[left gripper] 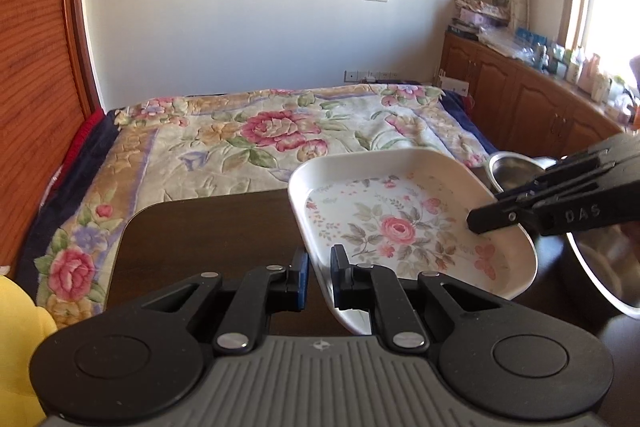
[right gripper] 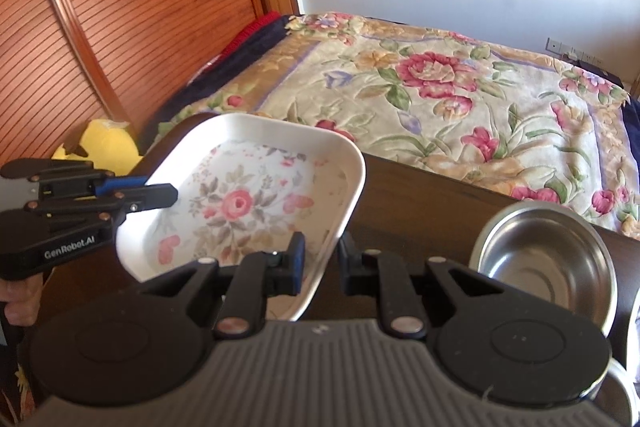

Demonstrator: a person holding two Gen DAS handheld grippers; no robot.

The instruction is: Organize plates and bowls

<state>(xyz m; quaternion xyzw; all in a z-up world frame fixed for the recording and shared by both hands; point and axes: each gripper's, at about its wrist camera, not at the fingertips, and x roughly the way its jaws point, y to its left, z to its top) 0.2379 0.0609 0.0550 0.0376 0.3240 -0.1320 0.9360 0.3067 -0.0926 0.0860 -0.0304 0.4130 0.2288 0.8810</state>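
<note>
A white square plate with a rose print is held tilted above the dark wooden table. My left gripper straddles the plate's near-left rim, one finger on each side, jaws narrow. It shows at the left of the right wrist view. My right gripper straddles the opposite rim in the same way; it enters the left wrist view from the right. A steel bowl stands on the table to the right of the plate.
A second steel dish's rim shows at the far right. A bed with a floral blanket lies beyond the table. A yellow soft toy sits at the left. Wooden cabinets line the right wall.
</note>
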